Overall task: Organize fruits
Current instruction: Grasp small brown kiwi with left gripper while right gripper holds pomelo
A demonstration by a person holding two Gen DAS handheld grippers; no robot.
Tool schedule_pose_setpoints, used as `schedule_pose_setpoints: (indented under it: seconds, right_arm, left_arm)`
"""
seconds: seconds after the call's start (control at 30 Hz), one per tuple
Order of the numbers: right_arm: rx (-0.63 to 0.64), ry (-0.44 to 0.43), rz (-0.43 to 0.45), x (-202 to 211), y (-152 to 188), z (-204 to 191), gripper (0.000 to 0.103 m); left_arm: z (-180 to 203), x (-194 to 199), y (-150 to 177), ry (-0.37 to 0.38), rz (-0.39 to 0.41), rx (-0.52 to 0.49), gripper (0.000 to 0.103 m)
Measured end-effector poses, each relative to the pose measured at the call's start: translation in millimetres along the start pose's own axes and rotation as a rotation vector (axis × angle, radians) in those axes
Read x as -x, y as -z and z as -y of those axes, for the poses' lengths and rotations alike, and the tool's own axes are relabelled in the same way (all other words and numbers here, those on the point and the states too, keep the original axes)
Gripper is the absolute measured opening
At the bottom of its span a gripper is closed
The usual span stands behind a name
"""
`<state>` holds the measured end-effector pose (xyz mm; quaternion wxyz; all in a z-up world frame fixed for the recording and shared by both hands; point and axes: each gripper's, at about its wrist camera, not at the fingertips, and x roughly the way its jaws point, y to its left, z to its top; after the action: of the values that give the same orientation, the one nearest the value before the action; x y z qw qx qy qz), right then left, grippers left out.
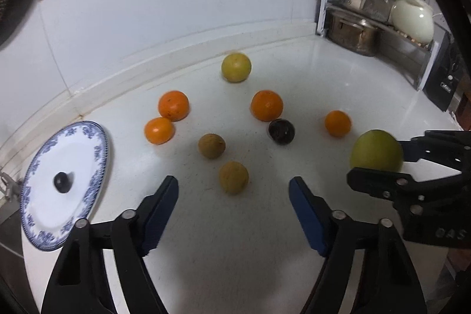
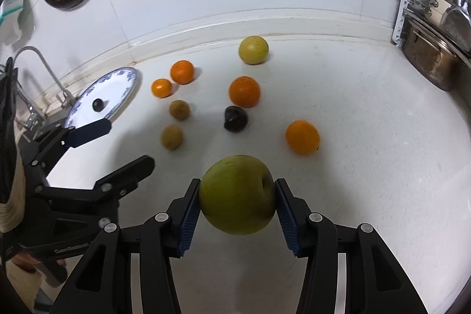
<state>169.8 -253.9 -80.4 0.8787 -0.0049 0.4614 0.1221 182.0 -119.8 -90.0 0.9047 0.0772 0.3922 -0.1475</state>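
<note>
My right gripper [image 2: 238, 209] is shut on a green apple [image 2: 238, 194] and holds it above the white counter; the apple also shows in the left wrist view [image 1: 376, 151]. My left gripper [image 1: 234, 193] is open and empty, just short of a brown kiwi [image 1: 233, 177]. A second kiwi [image 1: 211, 146], a dark plum [image 1: 281, 131], several oranges [image 1: 266, 105] and a yellow-green fruit [image 1: 236, 67] lie scattered on the counter. A blue-rimmed plate [image 1: 85, 155] at the left holds one small dark fruit [image 1: 62, 182].
A dish rack with a metal pot [image 1: 354, 33], a white bowl [image 1: 412, 18] and utensils stands at the back right. A faucet [image 2: 41, 64] and sink are at the far left. The tiled wall runs behind the counter.
</note>
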Motion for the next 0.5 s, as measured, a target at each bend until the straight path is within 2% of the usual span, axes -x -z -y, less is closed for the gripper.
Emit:
schedule_pose_setpoints:
  seconds: [0.17, 0.23, 0.4, 0.5]
  right_arm:
    - [0.000, 0.005, -0.006, -10.0, -3.6, 5.1, 0.050]
    - [0.000, 0.002, -0.008, -13.7, -4.8, 6.7, 0.050]
    - [-0.008, -0.005, -0.015, -21.9, -9.1, 12.0, 0.050]
    - [-0.010, -0.009, -0.018, -24.5, -10.9, 14.2, 0.050]
  left_arm:
    - [1.5, -25.1, -6.9, -0.003, -0.052, 0.015, 0.061]
    - [1.4, -31.9, -8.0, -0.005, -0.069, 0.020, 0.052]
    - [1.2, -42.1, -9.1, 0.001, -0.086, 0.030, 0.040]
    - [2.5, -45.7, -8.8, -0.009, -0.095, 0.018, 0.027]
